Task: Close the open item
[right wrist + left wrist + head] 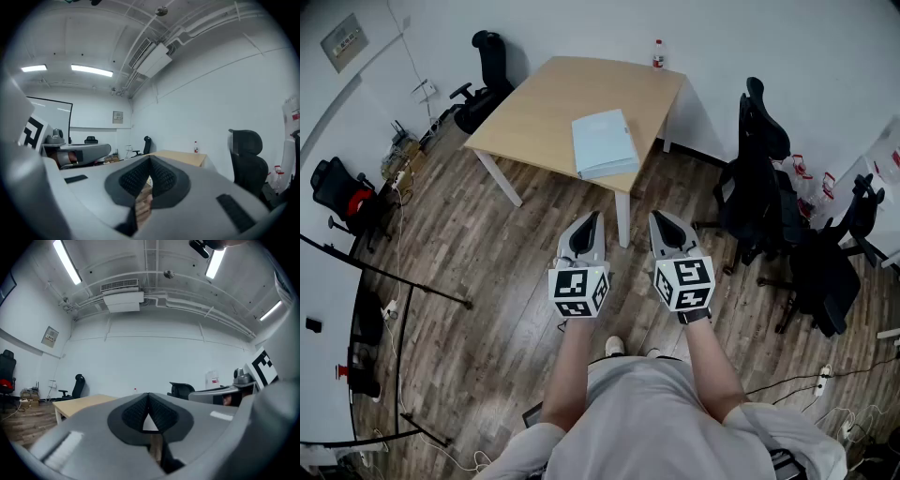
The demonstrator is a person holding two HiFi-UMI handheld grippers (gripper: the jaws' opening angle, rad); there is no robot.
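A pale blue, flat book-like item [604, 143] lies on the light wooden table [544, 103], close to its near edge; from here it looks flat with its cover down. My left gripper [596, 217] and right gripper [656, 216] are held side by side over the floor, short of the table and pointing toward it. Both are shut with nothing between the jaws. In the left gripper view the left gripper [149, 395] has its jaws meeting at the tip, with the table [84, 403] beyond. The right gripper [150, 160] looks the same in its own view.
A small bottle [657, 54] stands at the table's far edge. Black office chairs [766, 178] crowd the right side, another chair [486, 77] stands at the back left, and a red-and-black one [342, 192] at the far left. Cables and a power strip [822, 380] lie on the wooden floor.
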